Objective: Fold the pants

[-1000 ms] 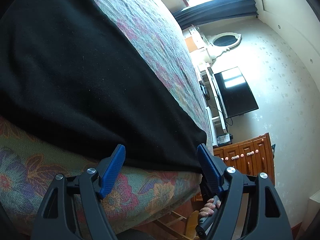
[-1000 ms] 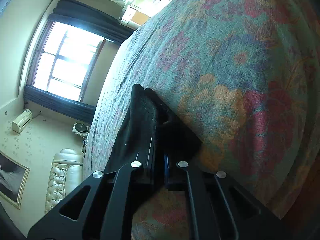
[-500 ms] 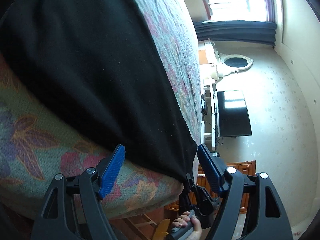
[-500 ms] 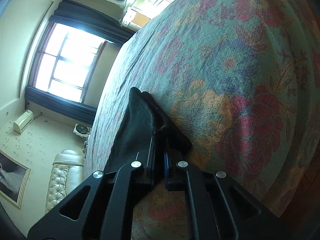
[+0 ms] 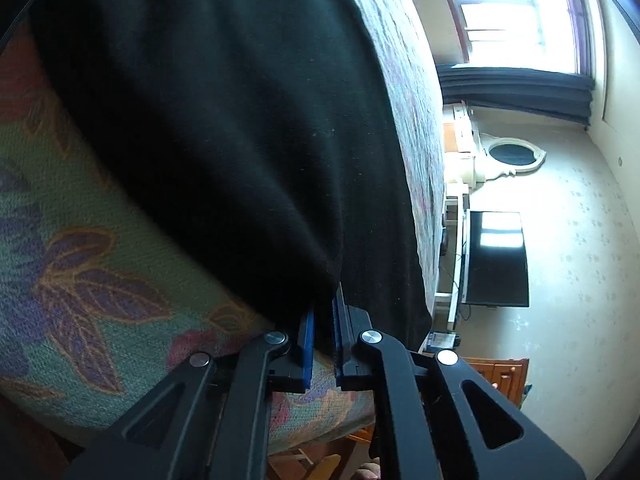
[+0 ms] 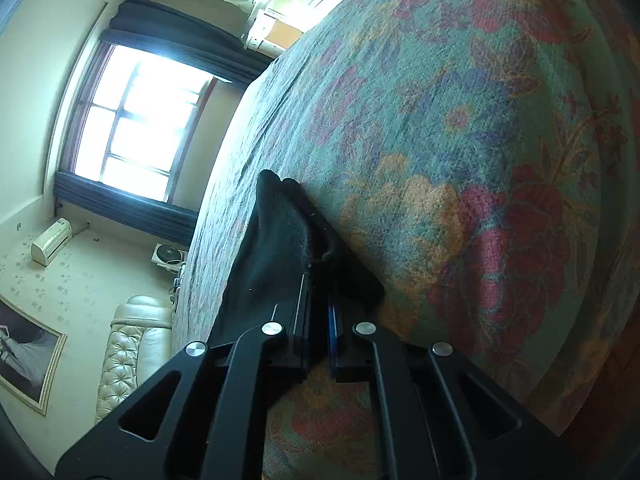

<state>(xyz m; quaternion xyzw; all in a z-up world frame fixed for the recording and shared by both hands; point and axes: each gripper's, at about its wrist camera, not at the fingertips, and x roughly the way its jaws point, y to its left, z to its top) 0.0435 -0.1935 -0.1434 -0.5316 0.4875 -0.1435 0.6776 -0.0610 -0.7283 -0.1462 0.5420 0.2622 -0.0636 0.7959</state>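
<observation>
The left hand-held gripper (image 5: 322, 320) sits at the lower centre of its view with its 2 blue-padded fingers (image 5: 307, 338) drawn close together, pinching the near edge of the black pants (image 5: 224, 120). From that pinch the dark cloth fans out toward the upper left, filling most of the frame and lying flat on the bed (image 5: 80, 248), whose floral cover shows at the lower left and as a narrow strip along the cloth's right side. The cloth's long axis runs from the lower centre up toward the top of the frame, its right edge following the bed's edge. At the right of that view hang a dark television (image 5: 496, 258) and, above it, an oval mirror (image 5: 510, 154) under a bright window (image 5: 516, 16).

The right hand-held gripper (image 6: 318, 322) is likewise closed, at the lower centre of its view, clamped on a bunched corner of the pants (image 6: 276, 252). Here the cloth stands up as a narrow ridge rising from the fingers toward the upper left, with the bed cover (image 6: 460, 140) spreading to its right. At the left of this view are a window (image 6: 136, 120), a cream sofa (image 6: 128, 348) and a framed picture (image 6: 24, 348).

No readable writing or brand shows in either view.
</observation>
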